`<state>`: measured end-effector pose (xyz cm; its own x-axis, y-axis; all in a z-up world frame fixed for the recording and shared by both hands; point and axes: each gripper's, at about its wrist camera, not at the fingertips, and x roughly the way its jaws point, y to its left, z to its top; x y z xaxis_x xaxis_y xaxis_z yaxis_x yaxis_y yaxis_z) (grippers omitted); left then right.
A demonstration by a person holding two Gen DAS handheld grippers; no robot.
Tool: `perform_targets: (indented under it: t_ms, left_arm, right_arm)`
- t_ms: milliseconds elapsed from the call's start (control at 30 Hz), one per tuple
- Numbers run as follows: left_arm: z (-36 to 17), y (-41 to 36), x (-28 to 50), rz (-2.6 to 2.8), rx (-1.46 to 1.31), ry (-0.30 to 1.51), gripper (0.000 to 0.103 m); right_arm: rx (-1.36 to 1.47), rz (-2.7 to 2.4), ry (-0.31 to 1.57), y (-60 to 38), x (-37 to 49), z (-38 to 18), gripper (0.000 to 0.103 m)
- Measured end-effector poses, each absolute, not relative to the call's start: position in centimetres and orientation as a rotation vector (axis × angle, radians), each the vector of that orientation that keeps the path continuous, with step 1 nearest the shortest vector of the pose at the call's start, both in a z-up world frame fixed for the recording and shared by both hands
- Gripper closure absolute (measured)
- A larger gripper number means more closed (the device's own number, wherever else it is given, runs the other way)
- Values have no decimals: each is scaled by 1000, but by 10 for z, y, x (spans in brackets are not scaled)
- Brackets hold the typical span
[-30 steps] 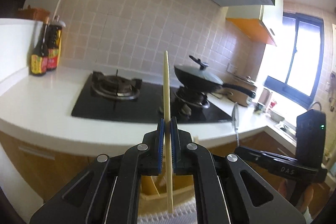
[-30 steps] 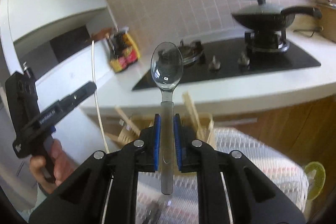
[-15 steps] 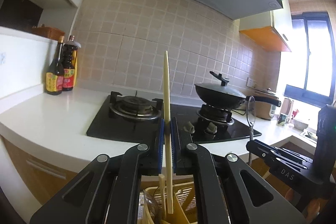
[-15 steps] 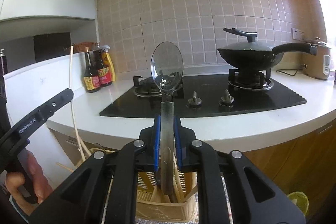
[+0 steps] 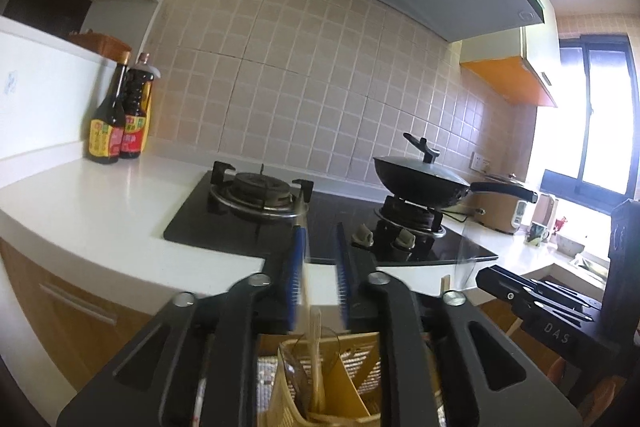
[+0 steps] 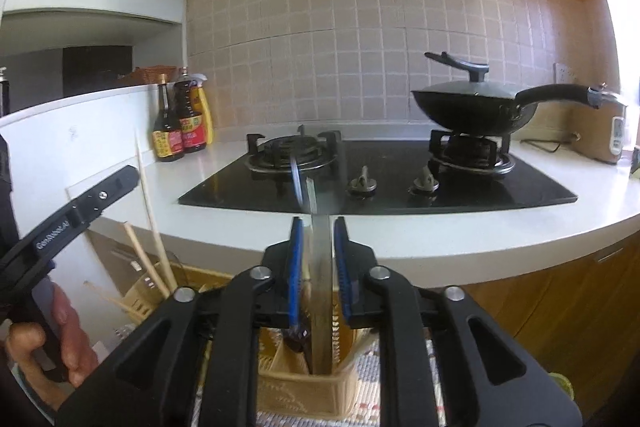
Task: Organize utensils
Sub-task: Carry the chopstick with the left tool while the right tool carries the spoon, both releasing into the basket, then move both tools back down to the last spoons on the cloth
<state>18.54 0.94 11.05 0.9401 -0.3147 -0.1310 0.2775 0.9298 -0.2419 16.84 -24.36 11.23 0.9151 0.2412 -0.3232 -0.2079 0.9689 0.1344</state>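
My left gripper (image 5: 319, 247) is open above a yellow woven utensil basket (image 5: 352, 383). A pale chopstick (image 5: 308, 311), blurred, slips down between the jaws into the basket. My right gripper (image 6: 316, 247) is open above the same basket (image 6: 296, 391). The clear plastic spoon (image 6: 320, 287), blurred, drops between its jaws into the basket. Other chopsticks (image 6: 156, 259) stand in the basket at the left. The left gripper (image 6: 72, 215) and the hand holding it show in the right wrist view; the right gripper (image 5: 532, 303) shows in the left wrist view.
A white counter (image 6: 440, 243) with a black gas hob (image 6: 380, 183) lies ahead. A lidded black wok (image 6: 476, 103) sits on the right burner. Sauce bottles (image 6: 180, 123) stand at the back left. A rice cooker (image 6: 604, 131) stands at the far right. A striped cloth (image 6: 432, 387) lies under the basket.
Both grippers have opened. The chopstick and the spoon, held upright before, have slid down into the basket. Both grippers have come lower and nearer the basket.
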Motion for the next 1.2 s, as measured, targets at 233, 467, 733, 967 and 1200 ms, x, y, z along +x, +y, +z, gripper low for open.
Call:
perform_targets:
  t_ms: [233, 467, 733, 967, 1200]
  left_arm:
    - [122, 21, 149, -328, -222, 161, 73]
    - [132, 29, 105, -390, -231, 223, 73]
    - [96, 28, 59, -429, -171, 427, 73]
    - [27, 30, 30, -446, -181, 650, 73]
    - [-25, 18, 2, -491, -187, 811, 73]
  right_arm:
    - [138, 228, 358, -253, 135, 124, 81]
    - [167, 252, 411, -254, 86, 131, 81]
    - [176, 299, 556, -241, 53, 106, 81]
    - [49, 302, 951, -201, 62, 37, 81]
    - [201, 418, 1124, -191, 56, -16, 81]
